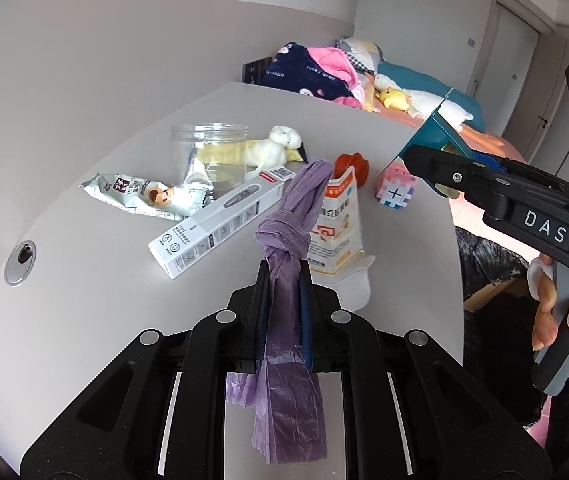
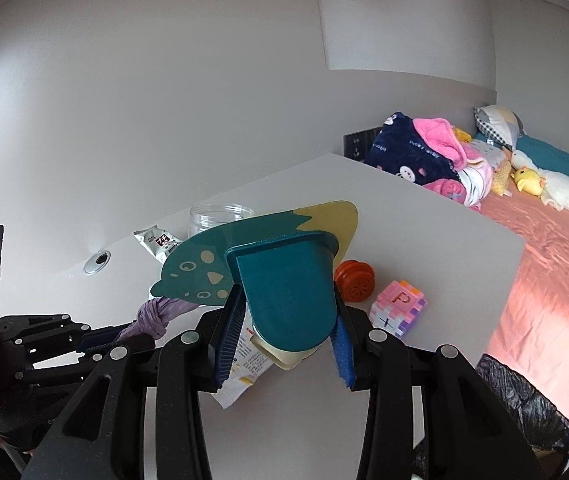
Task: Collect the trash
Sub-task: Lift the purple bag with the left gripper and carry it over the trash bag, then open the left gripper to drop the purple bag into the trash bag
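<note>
My left gripper [image 1: 283,276] is shut on a knotted purple plastic bag [image 1: 288,236], which sticks up between the pads and hangs down behind them, above the white table [image 1: 84,300]. My right gripper [image 2: 284,308] is shut on a teal plastic cup [image 2: 288,296] with a peeled-back foil lid [image 2: 204,268], held off the table. In the left wrist view the cup [image 1: 428,136] shows at the right with a hand [image 1: 564,320] on the handle. Still lying on the table are a snack wrapper [image 1: 140,196], a white box [image 1: 220,224] and a white-orange pouch [image 1: 334,224].
A clear jar [image 1: 208,152], a white plush thing [image 1: 276,146], an orange toy [image 1: 352,166] and a pink puzzle cube [image 1: 396,190] also stand on the table. A bin lined with a black bag [image 2: 524,404] sits below the table's right edge. A bed [image 2: 544,260] lies beyond.
</note>
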Motion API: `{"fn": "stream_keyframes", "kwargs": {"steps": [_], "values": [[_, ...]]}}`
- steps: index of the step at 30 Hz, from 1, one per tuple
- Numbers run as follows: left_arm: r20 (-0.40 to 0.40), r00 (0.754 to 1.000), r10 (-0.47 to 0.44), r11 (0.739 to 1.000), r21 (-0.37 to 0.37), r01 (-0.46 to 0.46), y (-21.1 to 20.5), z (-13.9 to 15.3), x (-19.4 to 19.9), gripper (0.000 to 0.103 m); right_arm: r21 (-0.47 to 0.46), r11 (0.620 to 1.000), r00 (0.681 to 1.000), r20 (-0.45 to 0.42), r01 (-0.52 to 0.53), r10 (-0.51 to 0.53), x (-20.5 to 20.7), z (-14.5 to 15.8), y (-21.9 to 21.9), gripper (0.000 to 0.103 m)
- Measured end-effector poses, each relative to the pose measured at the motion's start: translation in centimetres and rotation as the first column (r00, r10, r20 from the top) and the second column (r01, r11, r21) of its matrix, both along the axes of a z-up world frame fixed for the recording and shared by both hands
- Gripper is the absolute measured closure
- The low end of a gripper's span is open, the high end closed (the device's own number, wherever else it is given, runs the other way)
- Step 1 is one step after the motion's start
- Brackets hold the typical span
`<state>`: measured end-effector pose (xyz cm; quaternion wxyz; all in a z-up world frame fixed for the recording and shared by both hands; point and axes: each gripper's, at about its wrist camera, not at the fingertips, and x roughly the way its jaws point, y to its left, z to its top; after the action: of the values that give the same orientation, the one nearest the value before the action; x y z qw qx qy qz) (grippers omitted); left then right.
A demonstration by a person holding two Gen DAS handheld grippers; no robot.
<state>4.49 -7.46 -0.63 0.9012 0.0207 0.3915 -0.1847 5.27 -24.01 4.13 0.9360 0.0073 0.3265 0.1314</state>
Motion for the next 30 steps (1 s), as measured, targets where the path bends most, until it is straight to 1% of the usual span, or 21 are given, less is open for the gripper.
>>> {"fn": "stream_keyframes", "kwargs": {"steps": [9, 17, 24, 30], "values": [[0.024, 0.997, -0.071, 0.997, -0.016, 0.071, -4.0, 1.1, -1.5, 0.090, 0.021, 0.997, 0.996, 0.035, 0.080, -0.081, -4.5, 1.2, -3.9, 0.061], [0.035, 0.990, -0.136, 0.991, -0.016, 0.136, -7.5, 1.7, -3.2, 0.090, 0.045, 0.986, 0.985, 0.054, 0.162, -0.164, -7.8, 1.7, -7.8, 0.061], [0.032, 0.978, -0.204, 0.979, -0.020, 0.205, -10.7, 1.7, -5.2, 0.090, 0.059, 0.968, 0.967, 0.063, 0.244, -0.247, -10.4, 1.9, -11.3, 0.061], [0.022, 0.963, -0.268, 0.963, -0.020, 0.269, -13.8, 1.7, -6.3, 0.090, 0.071, 0.948, 0.948, 0.061, 0.309, -0.314, -12.2, 2.0, -14.2, 0.061]]}}
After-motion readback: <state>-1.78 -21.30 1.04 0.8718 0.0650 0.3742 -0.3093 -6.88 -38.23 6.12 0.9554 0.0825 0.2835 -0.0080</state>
